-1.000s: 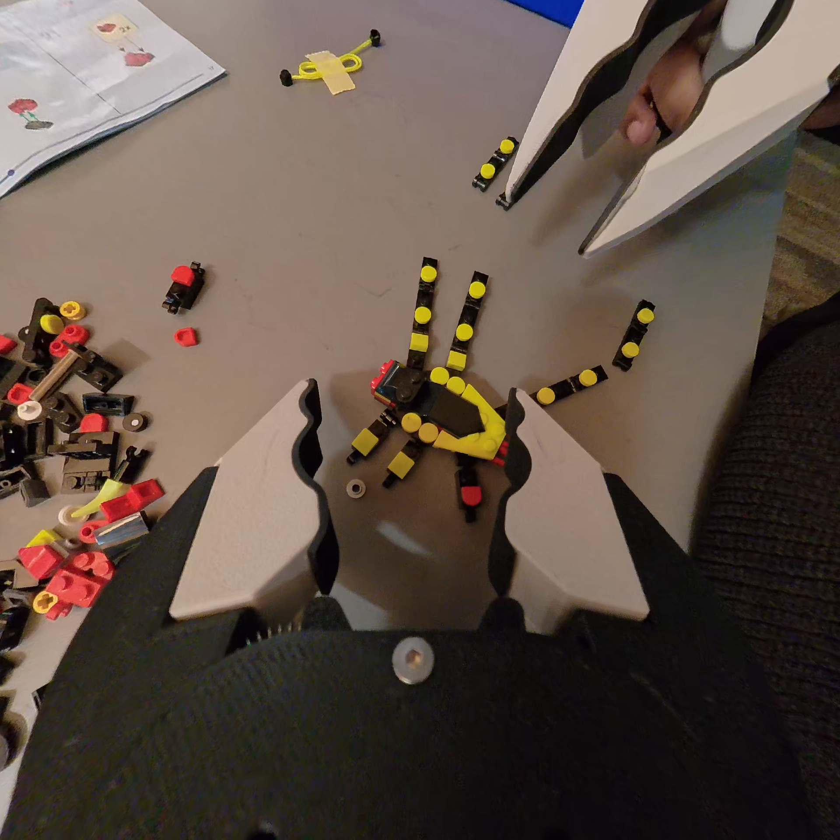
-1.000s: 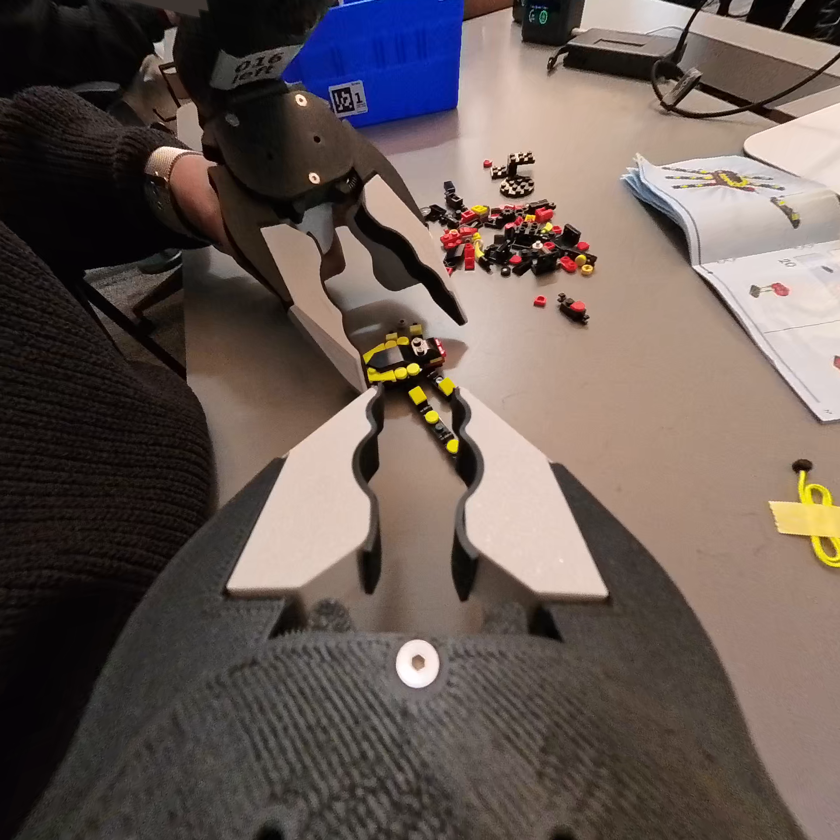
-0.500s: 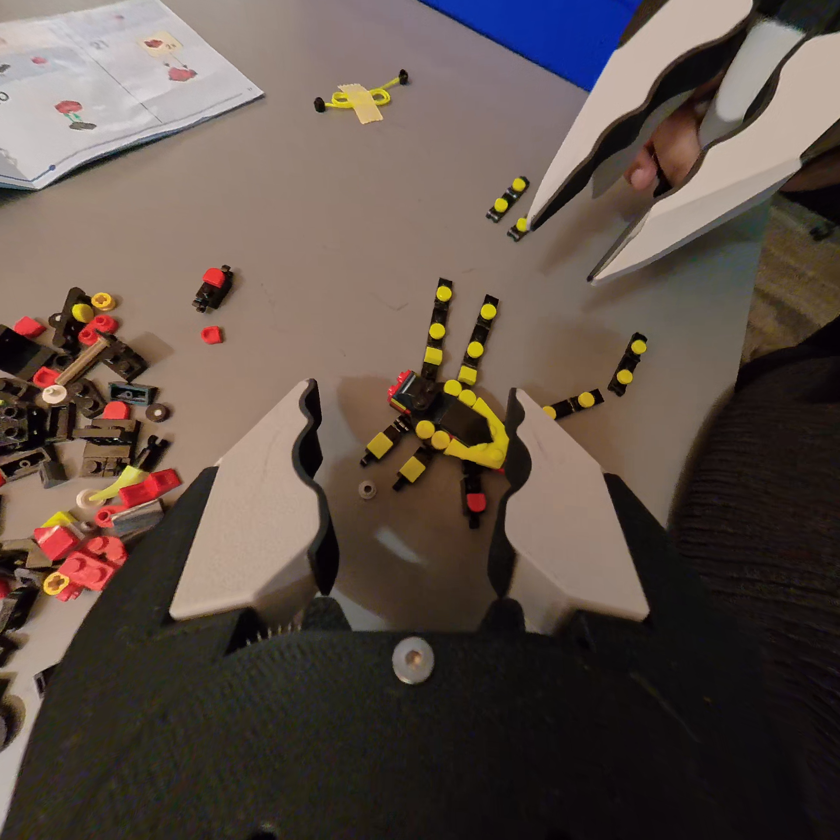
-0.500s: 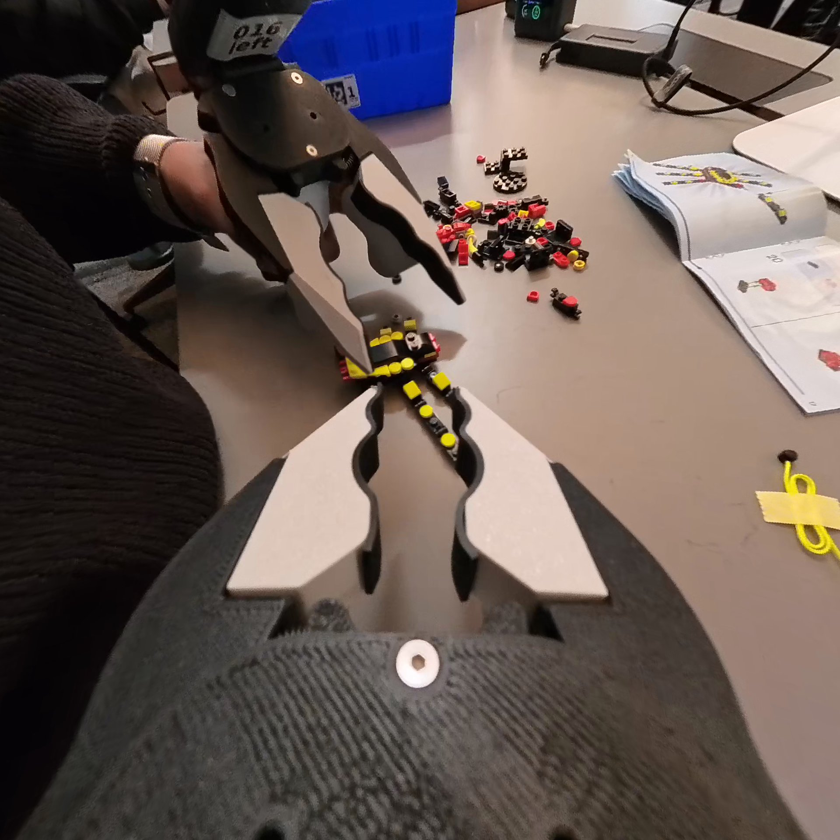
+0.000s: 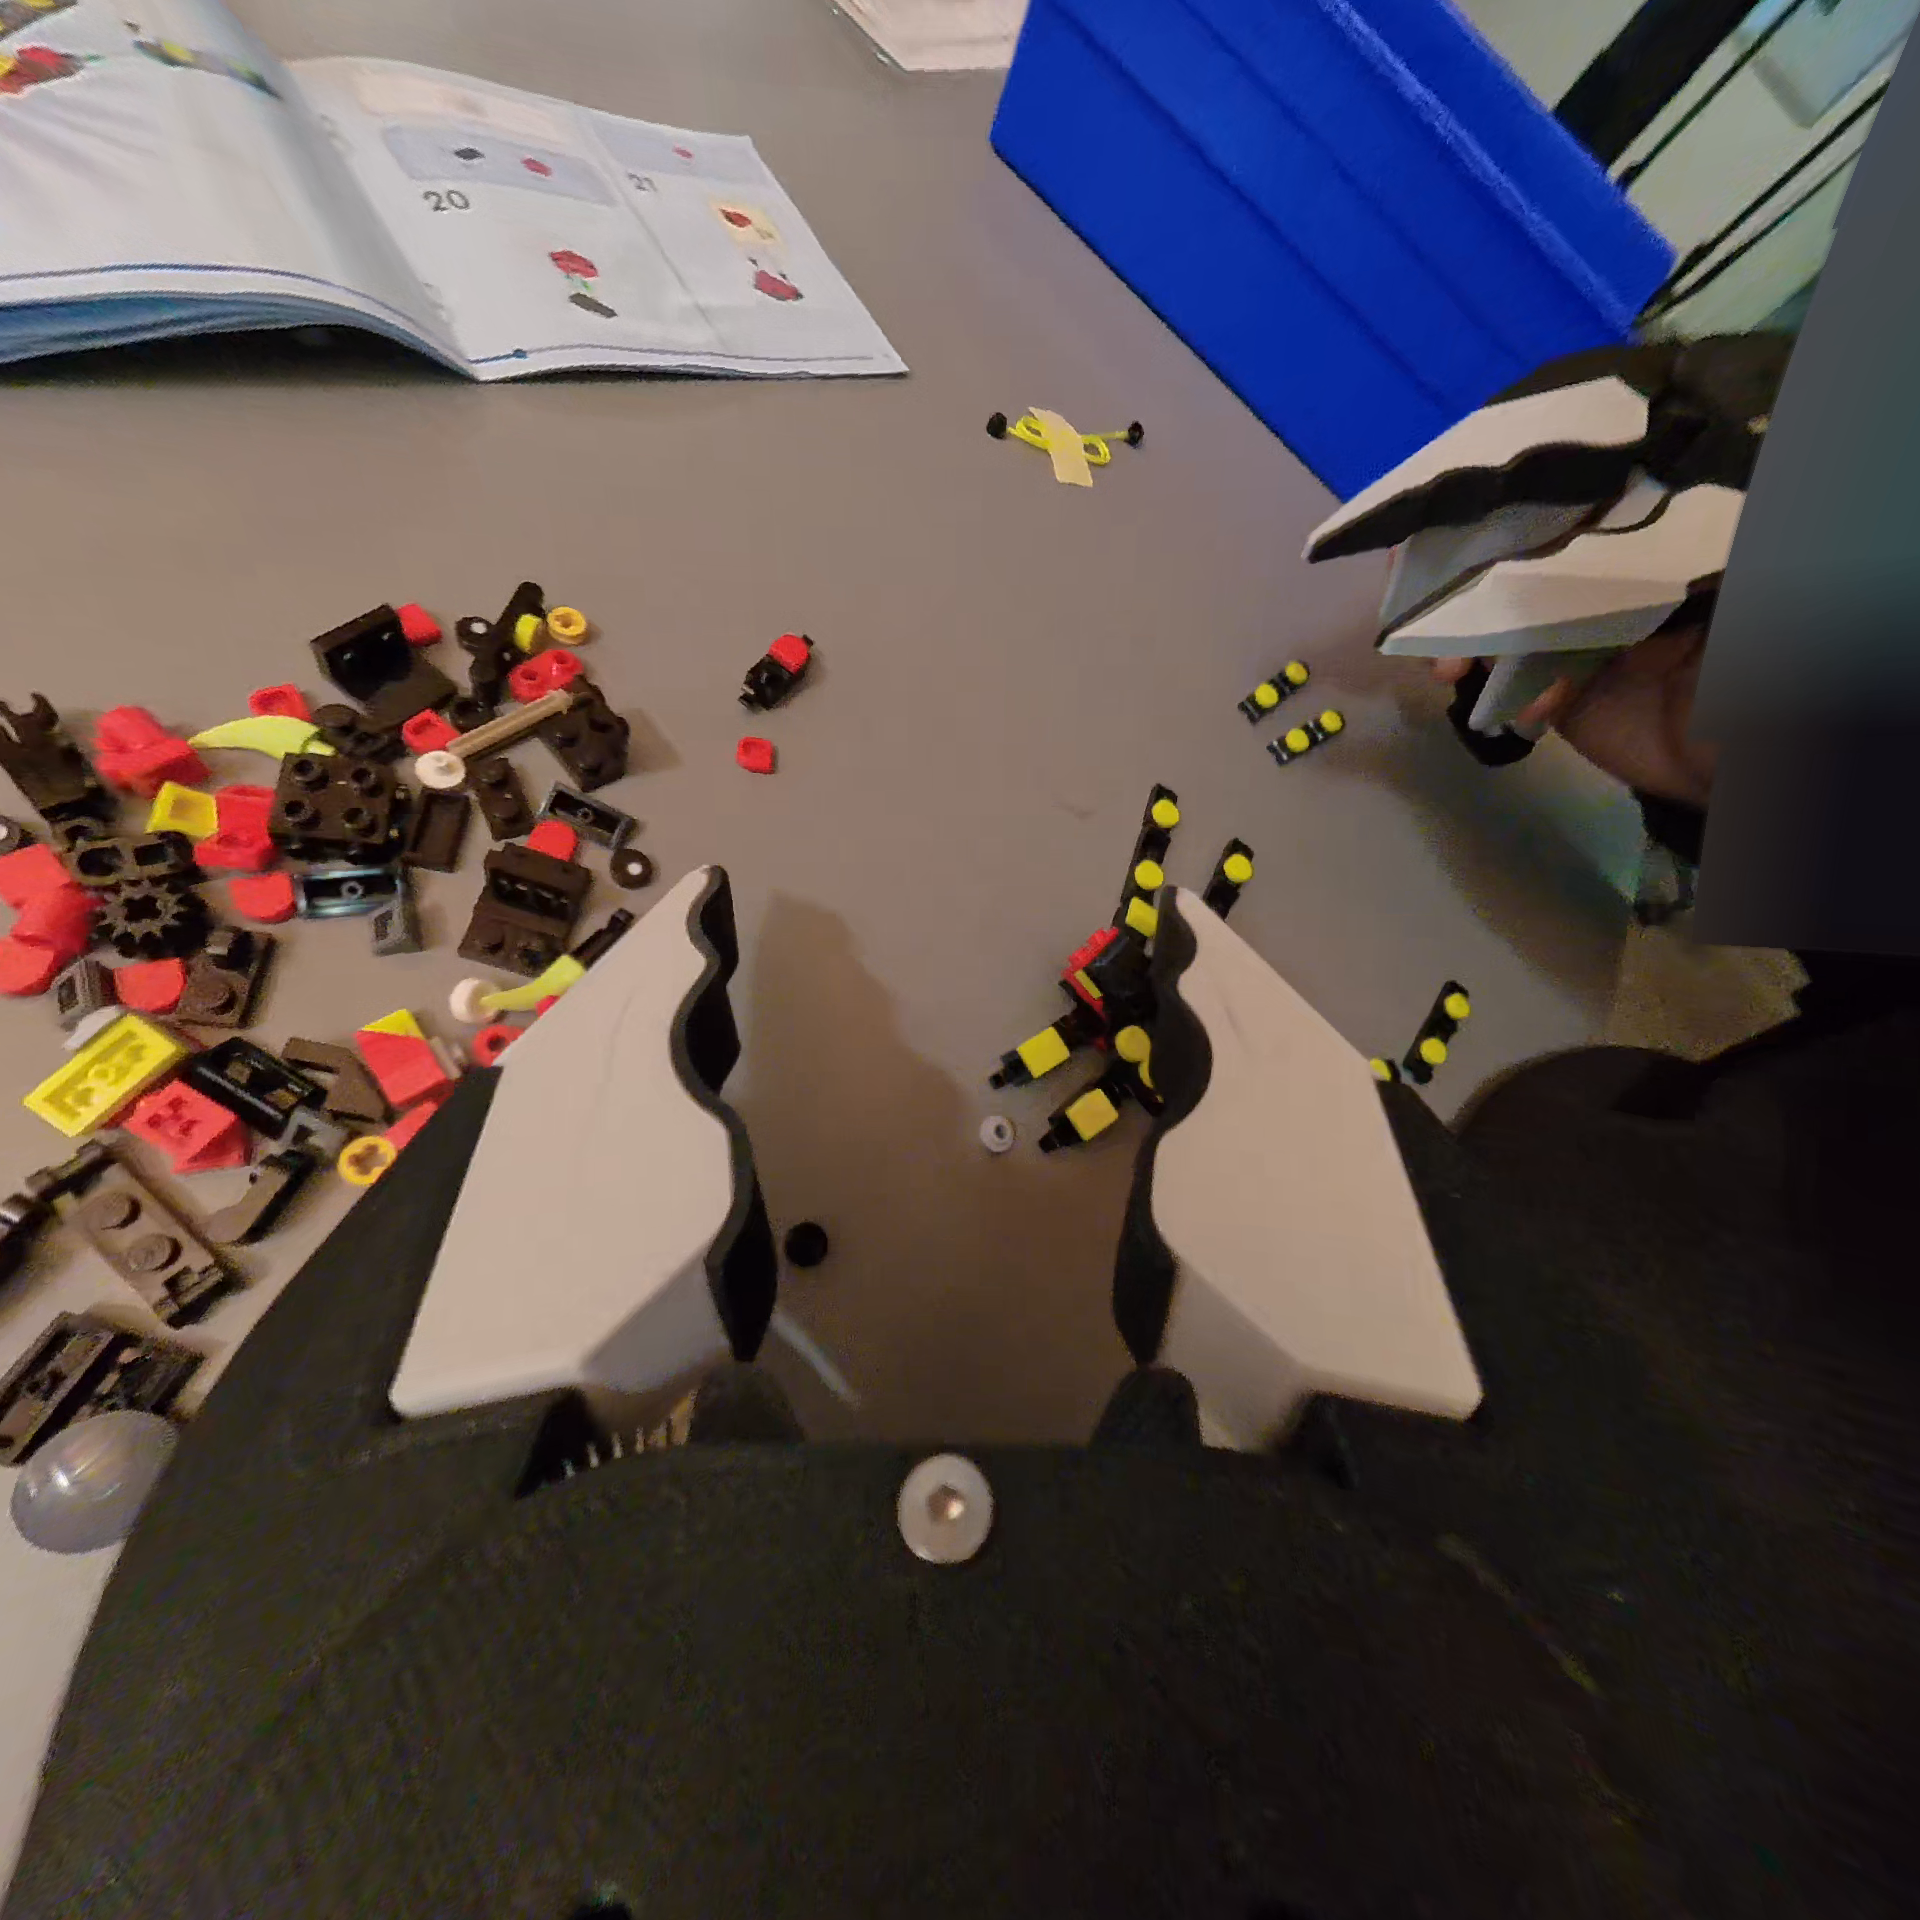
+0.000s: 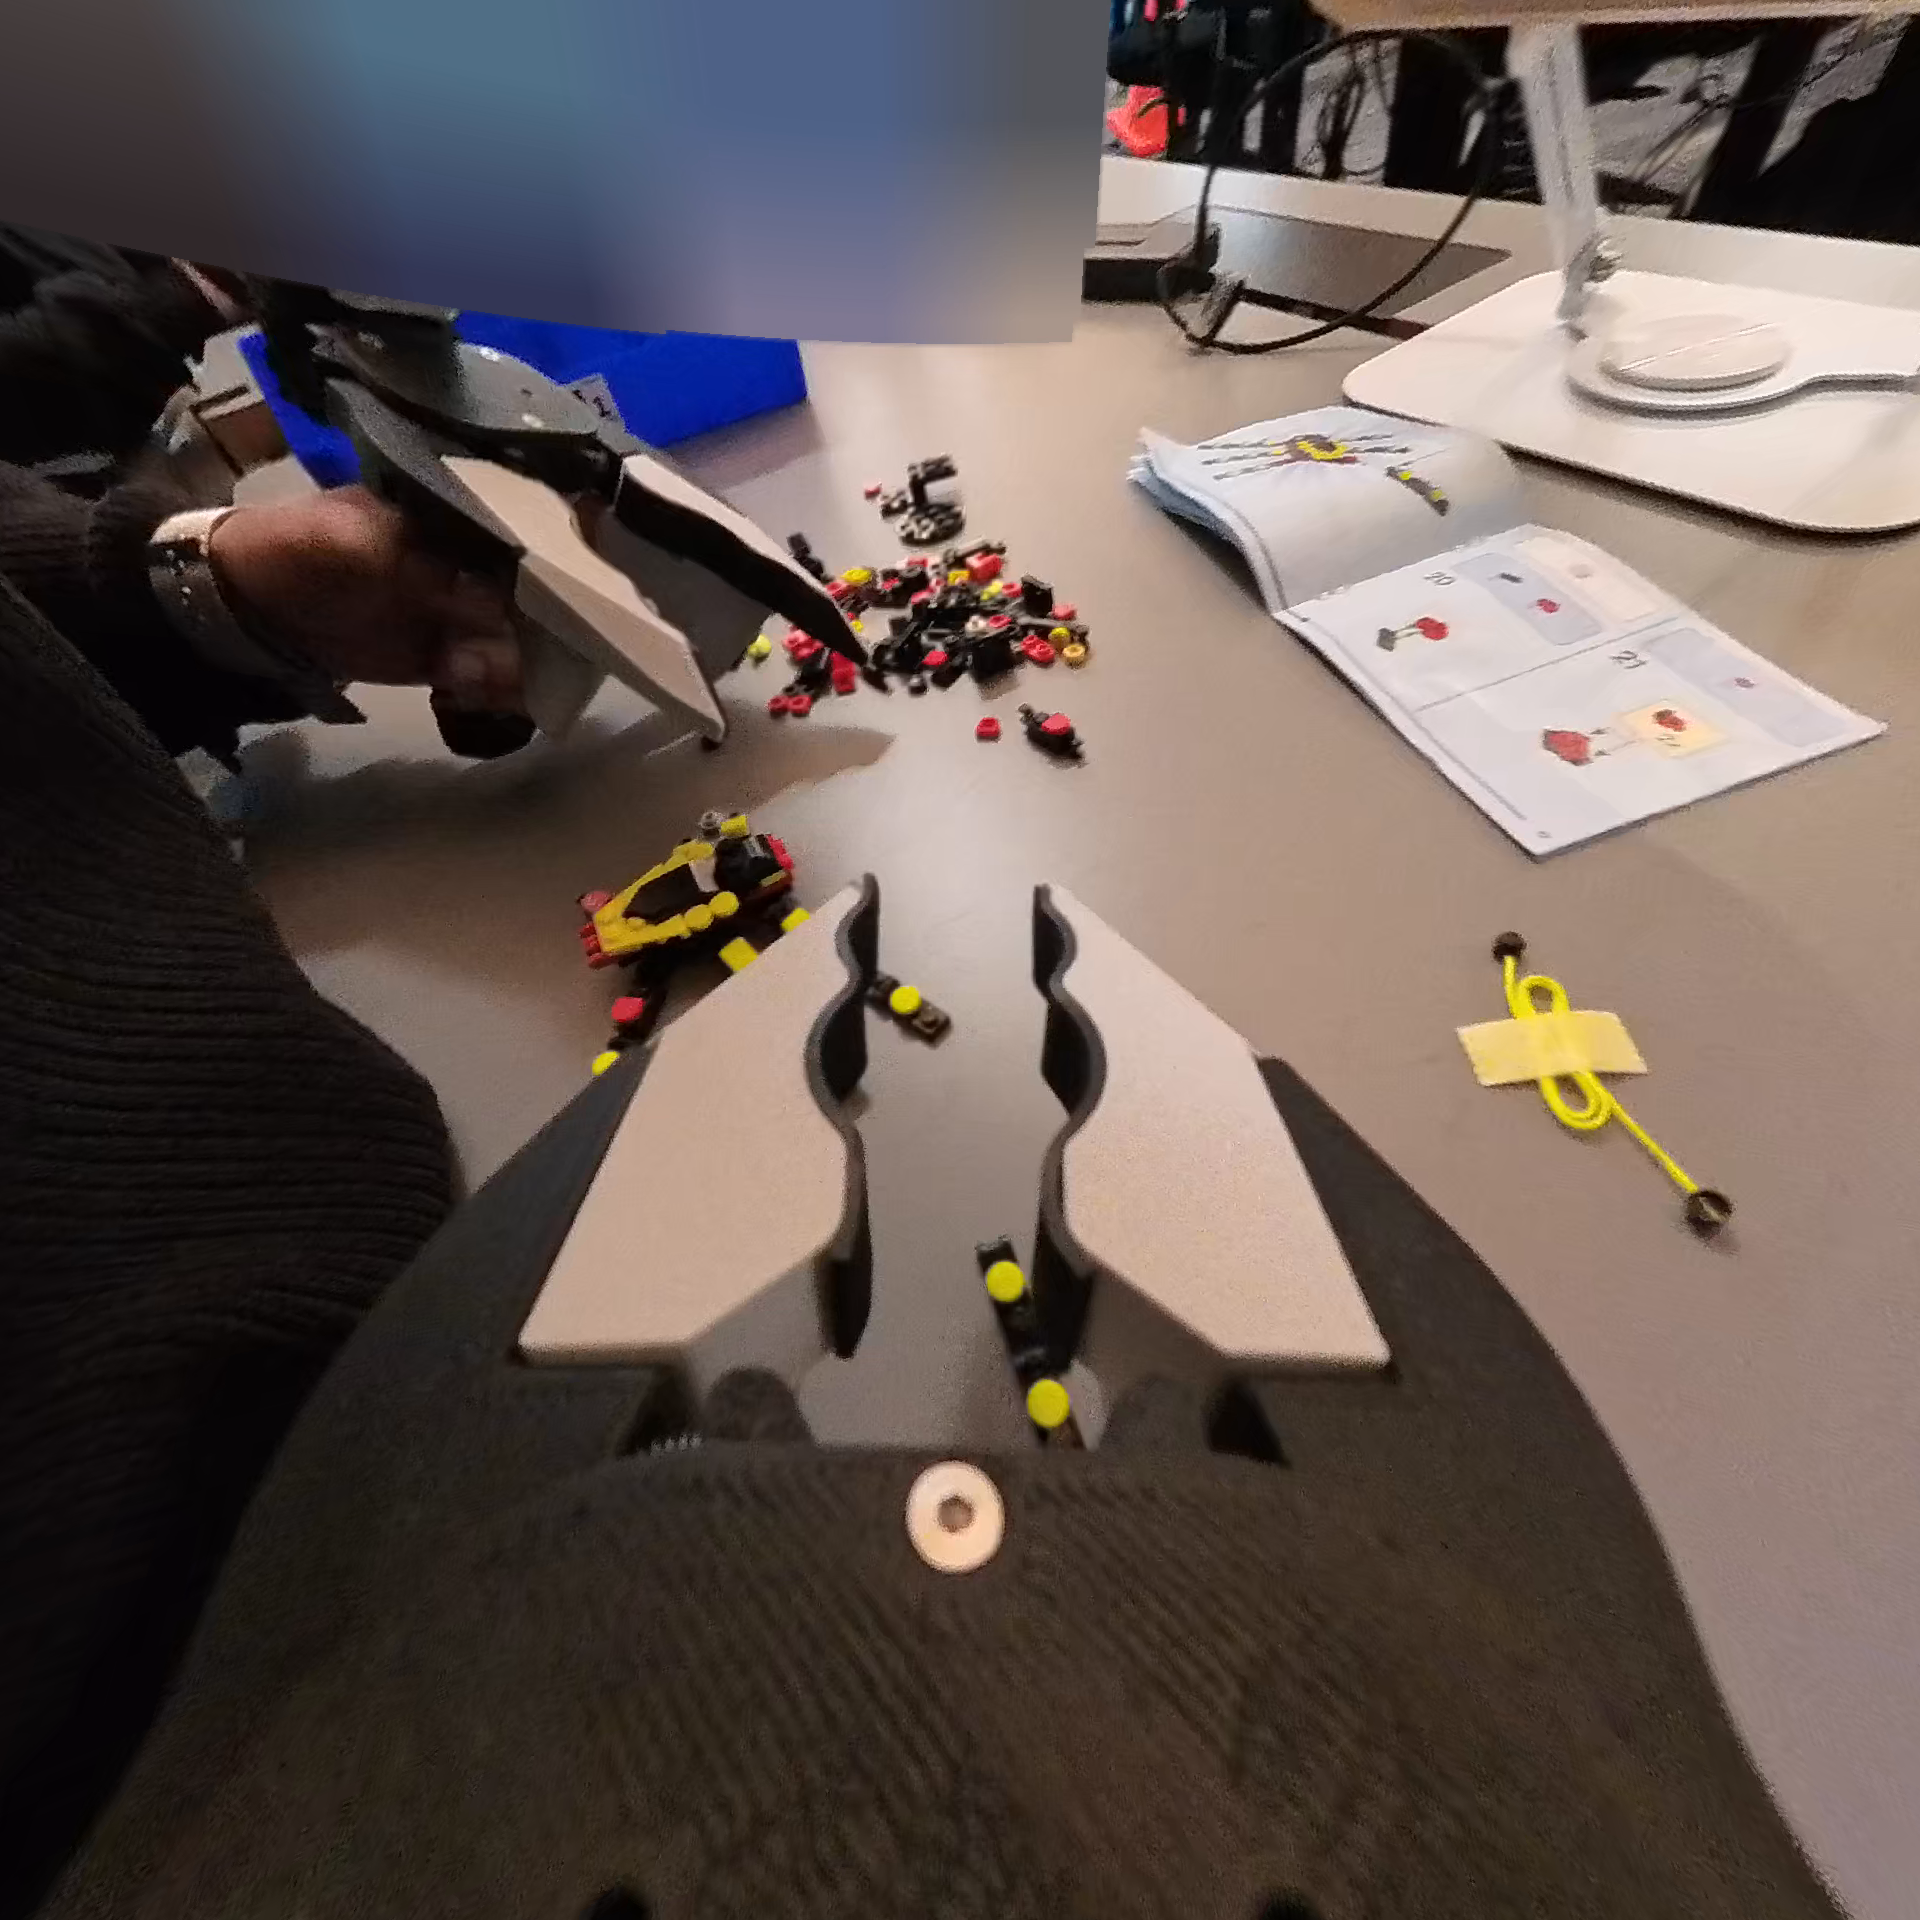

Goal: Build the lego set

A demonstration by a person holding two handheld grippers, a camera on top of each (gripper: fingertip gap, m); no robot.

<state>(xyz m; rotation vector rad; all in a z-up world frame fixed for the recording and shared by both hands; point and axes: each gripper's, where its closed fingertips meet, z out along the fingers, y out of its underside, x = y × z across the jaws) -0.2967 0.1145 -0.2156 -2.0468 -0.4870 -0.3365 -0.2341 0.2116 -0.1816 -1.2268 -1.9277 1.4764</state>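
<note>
Left gripper (image 5: 940, 914): my jaws gape wide, nothing in them — hovering over the grey table (image 5: 935, 582) btwn the loose-brick pile and the spider.
Right gripper (image 6: 954, 904): my jaws stand parted w/ a narrower gap, gripping nothing; low over the table.
Spider model (image 6: 686, 904): black/yellow/red body, on the table near its edge by my torso, just left of my right fingertips; in left wrist view my right-hand finger partly hides it.
Leg segments (image 5: 1288, 717): black w/ yellow studs, two lying apart nr my right gripper.
Brick pile (image 5: 301, 883): red/black/yellow, far from the spider.
Instruction booklet (image 5: 447, 218): open, beyond the pile.
Blue bin (image 5: 1320, 218): far corner.
Yellow cord (image 6: 1558, 1070): taped, lying alone.
</note>
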